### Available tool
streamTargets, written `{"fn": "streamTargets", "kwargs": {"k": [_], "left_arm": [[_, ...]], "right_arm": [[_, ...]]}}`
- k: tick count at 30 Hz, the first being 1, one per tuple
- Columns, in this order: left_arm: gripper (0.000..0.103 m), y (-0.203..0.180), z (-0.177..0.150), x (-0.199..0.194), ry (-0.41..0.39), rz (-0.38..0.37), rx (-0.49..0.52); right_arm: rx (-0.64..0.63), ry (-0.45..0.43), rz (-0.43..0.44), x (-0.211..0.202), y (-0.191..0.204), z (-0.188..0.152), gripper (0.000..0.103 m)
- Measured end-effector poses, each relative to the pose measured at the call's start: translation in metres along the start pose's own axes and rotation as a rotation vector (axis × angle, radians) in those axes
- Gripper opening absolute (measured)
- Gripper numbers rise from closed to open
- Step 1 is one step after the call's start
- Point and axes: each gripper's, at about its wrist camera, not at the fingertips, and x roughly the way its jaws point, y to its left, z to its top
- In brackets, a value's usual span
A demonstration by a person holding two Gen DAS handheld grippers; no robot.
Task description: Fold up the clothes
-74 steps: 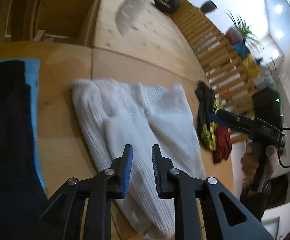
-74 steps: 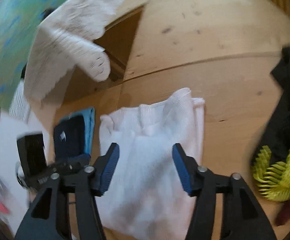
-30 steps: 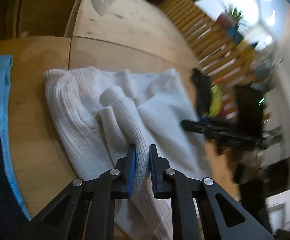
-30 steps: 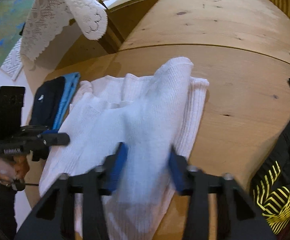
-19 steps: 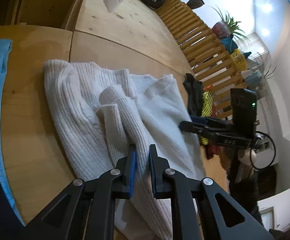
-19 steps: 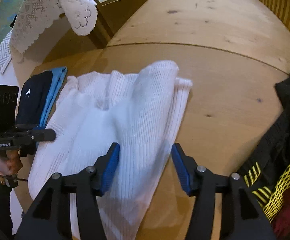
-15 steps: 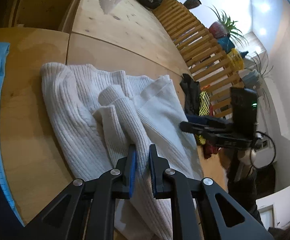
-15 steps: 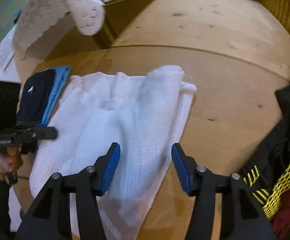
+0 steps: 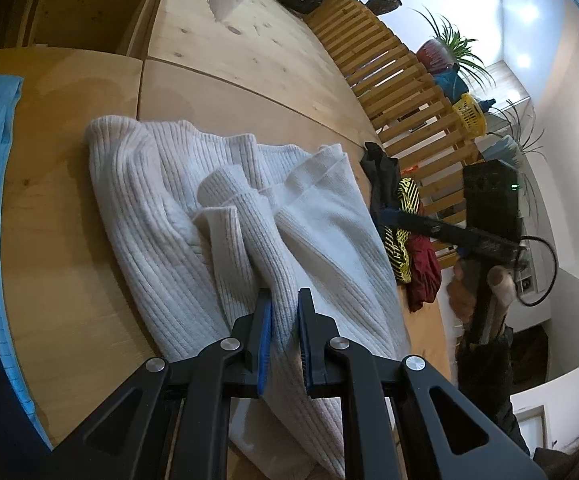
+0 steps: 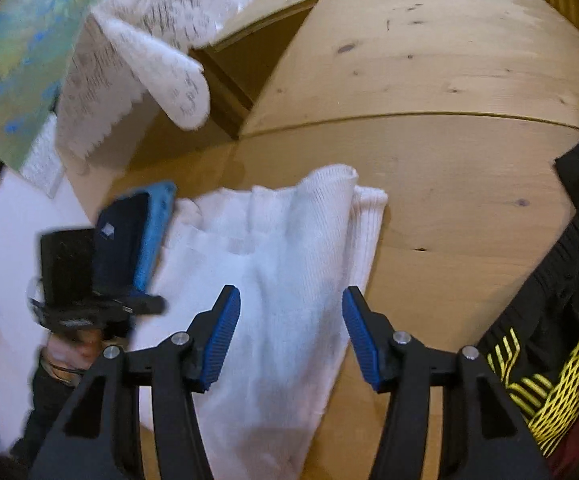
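Note:
A white ribbed sweater point(image 9: 149, 208) lies partly folded on the wooden table point(image 9: 69, 240). My left gripper point(image 9: 283, 300) is shut on a raised sleeve fold point(image 9: 257, 232) of it, and the knit fills the gap between the blue pads. My right gripper point(image 10: 289, 304) hovers open over the sweater point(image 10: 289, 240), its pads clear of the cloth. The right gripper point(image 9: 389, 215) also shows in the left wrist view, beside the sweater's right edge with a hand on its handle. The left gripper point(image 10: 157, 304) shows at the sweater's left side in the right wrist view.
A folded dark navy garment on a blue one point(image 10: 129, 236) lies left of the sweater. A black, yellow and red pile of clothes point(image 10: 549, 340) sits to the right. A lace cloth point(image 10: 161, 60) hangs over the far edge. A slatted wooden rail point(image 9: 389, 60) runs behind.
My right gripper let go of the sweater's folded edge, opened and drew back a little upward. The left gripper stayed shut on the sleeve fold.

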Motion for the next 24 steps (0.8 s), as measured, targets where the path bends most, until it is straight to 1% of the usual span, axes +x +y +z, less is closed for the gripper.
{"fn": "streamTargets", "kwargs": {"k": [1, 3, 5, 6, 8, 9, 12, 15, 16, 18, 19, 20, 21, 22, 23, 24], "left_arm": [[0.011, 0.000, 0.000, 0.001, 0.001, 0.001, 0.001], [0.011, 0.001, 0.000, 0.004, 0.003, 0.004, 0.004], [0.011, 0.003, 0.000, 0.006, 0.002, 0.006, 0.004], [0.011, 0.002, 0.000, 0.006, -0.006, 0.003, 0.005], [0.011, -0.001, 0.000, 0.002, -0.028, -0.013, 0.018], [0.011, -0.003, 0.001, 0.000, -0.040, -0.028, 0.027], [0.010, -0.007, 0.005, -0.012, -0.073, -0.048, 0.047], [0.010, -0.008, 0.010, -0.023, -0.104, -0.056, 0.054], [0.010, -0.008, 0.011, -0.027, -0.116, -0.061, 0.050], [0.010, -0.010, 0.015, -0.032, -0.133, -0.078, 0.067], [0.010, -0.008, 0.017, -0.031, -0.137, -0.058, 0.076], [0.010, -0.004, 0.019, -0.029, -0.138, -0.025, 0.081], [0.010, 0.005, 0.021, -0.024, -0.129, 0.004, 0.062], [0.010, 0.017, 0.021, -0.017, -0.115, 0.021, 0.030], [0.010, 0.028, 0.021, -0.011, -0.101, 0.032, -0.003], [0.010, 0.035, 0.019, -0.007, -0.096, 0.031, -0.020]], "right_arm": [[-0.025, 0.008, -0.028, 0.007, 0.003, 0.000, 0.053], [-0.075, 0.016, -0.053, 0.019, 0.010, 0.000, 0.053], [-0.127, 0.001, -0.085, 0.027, 0.018, -0.001, 0.052], [-0.150, -0.009, -0.102, 0.029, 0.022, -0.002, 0.044], [-0.197, -0.022, -0.127, 0.028, 0.030, -0.003, 0.020], [-0.194, -0.030, -0.112, 0.024, 0.031, -0.003, 0.020], [-0.135, -0.061, -0.017, 0.005, 0.028, 0.000, 0.019], [-0.090, -0.079, 0.025, -0.002, 0.021, 0.006, 0.019], [-0.063, -0.081, 0.066, -0.002, 0.017, 0.008, 0.019], [0.011, -0.078, 0.195, 0.003, 0.007, 0.012, 0.019], [0.037, -0.070, 0.249, 0.008, 0.003, 0.015, 0.020], [0.061, -0.039, 0.290, 0.018, -0.003, 0.018, 0.022], [0.108, 0.025, 0.303, 0.036, -0.013, 0.020, 0.024], [0.162, 0.078, 0.288, 0.051, -0.023, 0.021, 0.027], [0.210, 0.108, 0.268, 0.061, -0.032, 0.021, 0.024], [0.231, 0.115, 0.263, 0.064, -0.037, 0.022, 0.030]]}}
